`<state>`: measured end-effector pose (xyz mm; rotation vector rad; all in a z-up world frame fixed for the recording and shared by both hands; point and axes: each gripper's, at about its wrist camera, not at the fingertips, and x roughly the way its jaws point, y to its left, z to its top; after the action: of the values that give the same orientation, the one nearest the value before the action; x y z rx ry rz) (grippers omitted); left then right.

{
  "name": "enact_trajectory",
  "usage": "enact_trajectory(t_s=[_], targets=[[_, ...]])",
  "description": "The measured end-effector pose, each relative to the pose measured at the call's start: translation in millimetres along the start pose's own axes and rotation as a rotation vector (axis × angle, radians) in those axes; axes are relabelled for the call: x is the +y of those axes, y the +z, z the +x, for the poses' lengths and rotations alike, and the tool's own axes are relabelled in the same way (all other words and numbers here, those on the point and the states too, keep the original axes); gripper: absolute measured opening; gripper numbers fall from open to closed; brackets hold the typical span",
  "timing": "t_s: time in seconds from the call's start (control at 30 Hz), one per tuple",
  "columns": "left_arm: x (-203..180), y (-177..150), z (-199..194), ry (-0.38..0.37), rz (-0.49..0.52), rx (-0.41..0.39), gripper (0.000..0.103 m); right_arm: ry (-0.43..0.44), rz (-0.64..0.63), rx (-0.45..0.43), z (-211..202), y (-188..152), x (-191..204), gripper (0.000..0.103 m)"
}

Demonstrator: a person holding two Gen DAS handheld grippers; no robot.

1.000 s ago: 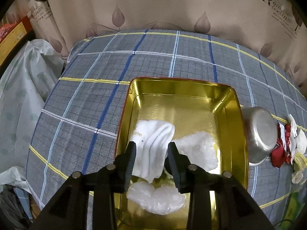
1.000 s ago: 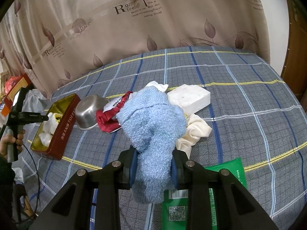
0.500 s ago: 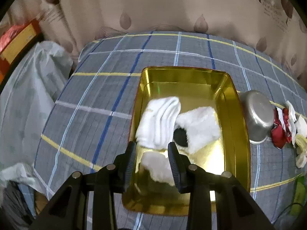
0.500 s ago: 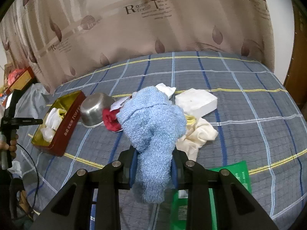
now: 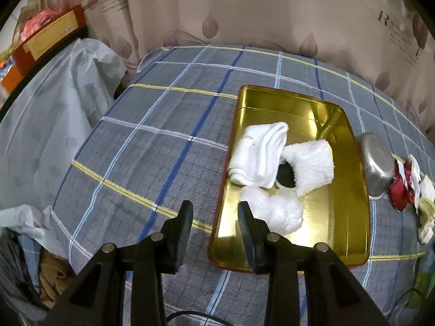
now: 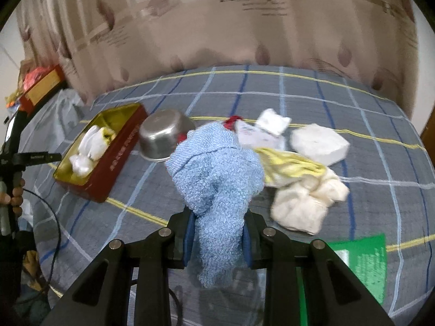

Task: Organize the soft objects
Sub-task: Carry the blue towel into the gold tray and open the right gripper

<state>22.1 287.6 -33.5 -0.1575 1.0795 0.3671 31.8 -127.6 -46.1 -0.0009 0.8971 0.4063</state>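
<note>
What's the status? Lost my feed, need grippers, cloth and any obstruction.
Left gripper open, empty, beside the gold tin. Right gripper shut on blue towel. Tin holds white socks. Steel bowl sits between towel and tin.

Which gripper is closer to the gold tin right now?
Left. The left gripper hangs open right over the gold tin's near corner; the right gripper, shut on the blue towel, is well off beside the pile.

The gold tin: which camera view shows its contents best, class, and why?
Left wrist view: it looks down into the gold tin, showing the white socks clearly. Right wrist view shows the tin small, side-on, its contents partly hidden.
</note>
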Motion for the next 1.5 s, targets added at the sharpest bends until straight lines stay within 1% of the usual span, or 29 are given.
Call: enact_trajectory(t_s=[0.13, 0.23, 0.37, 0.43, 0.53, 0.57, 0.63, 0.7, 0.77, 0.93, 1.0, 1.13, 1.33, 1.5], targets=[[14.4, -5.3, -1.6, 0.003, -0.037, -0.008, 0.035, 0.049, -0.045, 0.016, 6.2, 9.4, 23.4, 0.026], [23.5, -10.3, -1.5, 0.001, -0.046, -0.002, 0.035, 0.084, -0.085, 0.031, 12.8, 17.8, 44.3, 0.026], [33.1, -9.1, -2.8, -0.006, -0.056, 0.003, 0.035, 0.127, -0.143, 0.047, 21.1, 27.1, 75.4, 0.026], [34.6, -8.5, -8.0, -0.004, -0.043, -0.012, 0.035, 0.146, -0.181, 0.057, 26.4, 32.4, 94.0, 0.026], [37.0, -8.1, -16.2, 0.018, -0.028, -0.042, 0.035, 0.182, -0.231, 0.072, 35.1, 41.4, 120.6, 0.026], [39.1, -7.6, -18.2, 0.017, -0.03, -0.048, 0.035, 0.192, -0.242, 0.075, 37.7, 44.0, 128.9, 0.026], [44.6, -6.6, -20.7, -0.008, -0.047, -0.052, 0.035, 0.22, -0.267, 0.079, 45.4, 50.1, 149.0, 0.026], [49.9, -6.1, -23.0, -0.028, -0.065, -0.055, 0.035, 0.229, -0.29, 0.091, 54.1, 54.2, 166.9, 0.027], [55.2, -5.7, -24.7, -0.029, -0.078, -0.059, 0.035, 0.251, -0.316, 0.107, 62.7, 56.7, 186.8, 0.026], [67.7, -4.8, -27.2, -0.038, -0.114, -0.064, 0.035, 0.249, -0.38, 0.119, 82.8, 61.3, 217.7, 0.027], [72.9, -4.8, -27.7, -0.04, -0.13, -0.063, 0.035, 0.23, -0.41, 0.121, 92.0, 63.9, 227.9, 0.027], [82.1, -4.8, -29.8, -0.026, -0.162, -0.066, 0.035, 0.223, -0.418, 0.143, 110.6, 67.4, 237.0, 0.027], [99.4, -5.4, -29.1, -0.068, -0.238, -0.057, 0.035, 0.223, -0.393, 0.192, 134.7, 65.3, 242.4, 0.029], [103.9, -5.3, -29.1, -0.079, -0.256, -0.054, 0.035, 0.211, -0.391, 0.206, 145.6, 64.4, 243.3, 0.031]])
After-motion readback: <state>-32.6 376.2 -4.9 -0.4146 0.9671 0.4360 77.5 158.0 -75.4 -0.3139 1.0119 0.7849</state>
